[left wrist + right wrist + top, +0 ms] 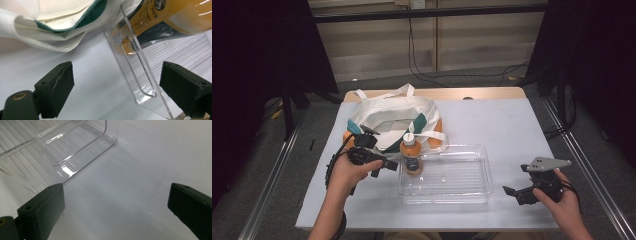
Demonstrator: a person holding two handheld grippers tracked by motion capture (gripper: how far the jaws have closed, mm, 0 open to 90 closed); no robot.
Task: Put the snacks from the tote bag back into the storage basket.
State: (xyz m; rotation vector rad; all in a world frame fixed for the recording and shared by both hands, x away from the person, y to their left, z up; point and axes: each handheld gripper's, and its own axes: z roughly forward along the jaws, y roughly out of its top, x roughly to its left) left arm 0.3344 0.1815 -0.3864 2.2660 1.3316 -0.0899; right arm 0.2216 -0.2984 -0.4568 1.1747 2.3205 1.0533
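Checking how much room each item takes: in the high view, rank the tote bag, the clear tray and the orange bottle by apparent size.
1. tote bag and clear tray: look alike in spread, so unranked.
2. orange bottle: clearly the smallest, standing in the tray.

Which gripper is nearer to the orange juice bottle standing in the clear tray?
Left. The left gripper is open just beside the orange juice bottle, at the clear tray's left wall. The right gripper is open beyond the tray's right end, far from the bottle.
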